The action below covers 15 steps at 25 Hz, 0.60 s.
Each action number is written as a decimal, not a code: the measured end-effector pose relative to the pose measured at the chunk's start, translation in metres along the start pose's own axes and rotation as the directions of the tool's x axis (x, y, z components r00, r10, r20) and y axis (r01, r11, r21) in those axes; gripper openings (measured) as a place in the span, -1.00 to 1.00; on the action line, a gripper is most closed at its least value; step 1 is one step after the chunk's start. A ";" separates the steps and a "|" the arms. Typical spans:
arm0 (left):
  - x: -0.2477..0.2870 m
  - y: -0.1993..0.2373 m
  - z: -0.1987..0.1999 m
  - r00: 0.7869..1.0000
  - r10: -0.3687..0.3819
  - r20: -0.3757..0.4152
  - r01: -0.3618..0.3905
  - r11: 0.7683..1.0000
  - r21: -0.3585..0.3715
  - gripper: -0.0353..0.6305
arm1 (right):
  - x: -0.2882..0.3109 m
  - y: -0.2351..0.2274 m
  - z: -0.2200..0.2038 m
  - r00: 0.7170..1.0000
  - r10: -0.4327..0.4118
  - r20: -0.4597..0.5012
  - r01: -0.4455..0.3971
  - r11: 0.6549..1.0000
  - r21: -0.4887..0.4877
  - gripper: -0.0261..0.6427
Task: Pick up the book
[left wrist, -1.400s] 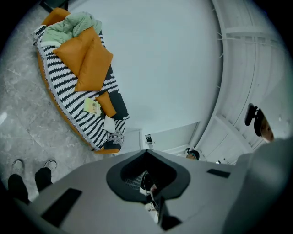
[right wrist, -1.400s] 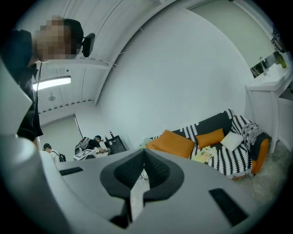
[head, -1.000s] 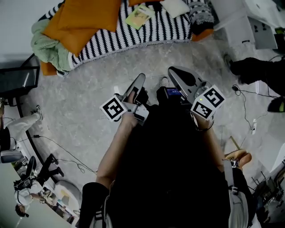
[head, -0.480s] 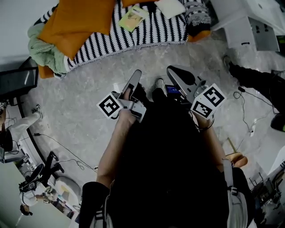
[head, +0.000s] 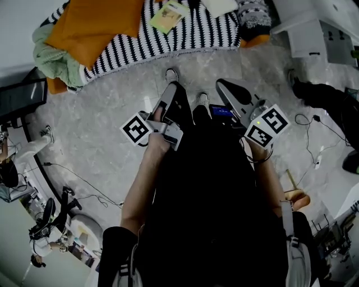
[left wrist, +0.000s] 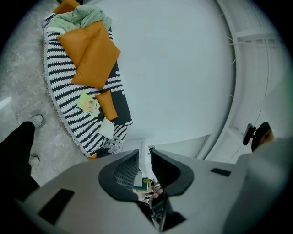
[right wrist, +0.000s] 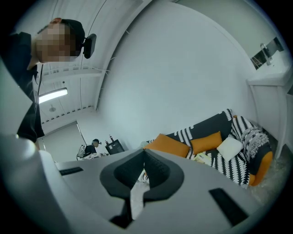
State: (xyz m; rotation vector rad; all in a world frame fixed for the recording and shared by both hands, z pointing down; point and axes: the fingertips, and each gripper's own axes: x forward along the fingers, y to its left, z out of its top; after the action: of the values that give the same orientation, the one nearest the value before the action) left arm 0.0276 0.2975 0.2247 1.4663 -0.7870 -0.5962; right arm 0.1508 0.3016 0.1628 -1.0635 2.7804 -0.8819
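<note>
Hovering over the grey stone floor [head: 101, 112] in the head view, the left gripper [head: 173, 88] and right gripper [head: 220, 84] are staying well apart from the thin yellow-green book [head: 168, 15] lying on the black-and-white striped sofa [head: 190, 39]. In the left gripper view, its fingers [left wrist: 123, 170] are standing narrowly apart, having just been opening, with nothing between them. In the right gripper view, the fingers [right wrist: 158, 169] are pressing together, empty.

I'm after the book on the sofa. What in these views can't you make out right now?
- The book: cover print and thickness are too small to tell in all three views.
- The sofa: everything behind the seat is cut off by the head view's top edge.
- The floor beneath the person: hidden by dark clothing in the head view.
</note>
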 end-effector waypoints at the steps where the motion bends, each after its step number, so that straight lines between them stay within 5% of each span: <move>1: 0.003 0.002 0.004 1.000 -0.001 0.000 0.001 1.000 -0.010 -0.65 | 0.003 -0.003 0.001 1.000 -0.006 0.002 0.006 1.000 -0.001 -0.87; 15: 0.085 0.021 0.091 0.994 -0.036 -0.104 0.033 0.999 -0.032 -0.54 | 0.078 -0.047 0.054 0.993 -0.117 0.025 0.117 0.993 -0.016 -0.87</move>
State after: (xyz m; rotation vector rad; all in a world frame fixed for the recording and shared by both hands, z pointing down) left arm 0.0084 0.1753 0.2490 1.4737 -0.6695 -0.5504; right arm 0.1314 0.1976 0.1552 -1.2429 2.7347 -0.8517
